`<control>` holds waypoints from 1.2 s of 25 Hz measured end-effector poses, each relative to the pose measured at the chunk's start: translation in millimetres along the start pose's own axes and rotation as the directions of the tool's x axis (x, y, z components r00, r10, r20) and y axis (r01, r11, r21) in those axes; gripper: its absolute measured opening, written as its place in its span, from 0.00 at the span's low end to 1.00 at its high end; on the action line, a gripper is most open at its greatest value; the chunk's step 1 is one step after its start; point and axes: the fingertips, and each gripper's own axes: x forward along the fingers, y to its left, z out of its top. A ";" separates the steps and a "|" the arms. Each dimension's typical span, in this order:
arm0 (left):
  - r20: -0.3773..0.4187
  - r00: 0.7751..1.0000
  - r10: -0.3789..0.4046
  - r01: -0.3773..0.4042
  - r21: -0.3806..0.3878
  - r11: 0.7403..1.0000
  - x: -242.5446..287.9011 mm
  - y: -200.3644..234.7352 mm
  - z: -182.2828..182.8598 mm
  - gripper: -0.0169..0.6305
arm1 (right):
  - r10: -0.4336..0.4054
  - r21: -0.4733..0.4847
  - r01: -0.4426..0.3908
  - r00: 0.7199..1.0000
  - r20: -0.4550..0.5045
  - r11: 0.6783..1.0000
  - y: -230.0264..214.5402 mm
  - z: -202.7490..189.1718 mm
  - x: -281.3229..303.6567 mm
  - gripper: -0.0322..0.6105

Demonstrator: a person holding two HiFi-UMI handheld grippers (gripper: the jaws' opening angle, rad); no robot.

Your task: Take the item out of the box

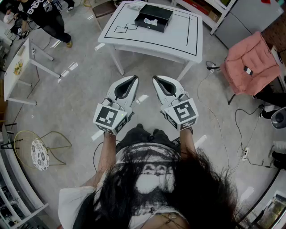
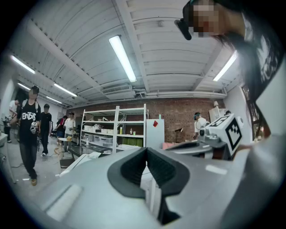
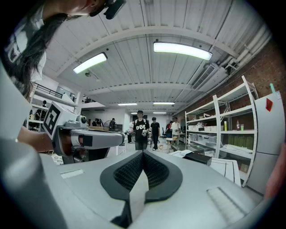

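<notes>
- On the white table [image 1: 178, 44], toward its far edge, sits the black box [image 1: 163, 12] with its top open. A pale item [image 1: 151, 21] lies inside; what it is made of is too small to tell.
- Short of the table's near edge and well apart from the box, the left gripper [image 1: 133, 79] and right gripper [image 1: 156, 79] are held side by side, noses toward the table. I read this as an approach stance, with the reach not yet begun.
- Both tools have their jaws closed tip to tip with nothing between them. They must part before any grasp.
- Pads [image 2: 132, 167] are dark, ribbed and look rubbery. They taper to a V inside smooth pale moulded shells.
- The table top is flat and matte white. Black lines [image 1: 192, 31] frame it, probably as placement marks.
- The box is rigid with low walls, so a grab from above looks workable.
</notes>
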 end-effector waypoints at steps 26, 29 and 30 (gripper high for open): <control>-0.012 0.999 -0.048 0.048 0.013 0.999 -13.6 53.3 -10.1 0.03 | -0.011 0.018 0.011 1.000 -0.027 1.000 25.7 -6.1 58.1 0.05; -0.017 0.998 -0.063 0.064 0.015 0.998 -18.0 61.5 -13.6 0.03 | -0.023 0.023 0.024 0.999 -0.032 0.999 32.4 -9.5 65.2 0.05; -0.019 0.997 -0.069 0.069 0.016 0.997 -19.4 63.6 -15.3 0.03 | -0.028 0.025 0.029 0.999 -0.034 0.999 34.6 -11.1 66.6 0.05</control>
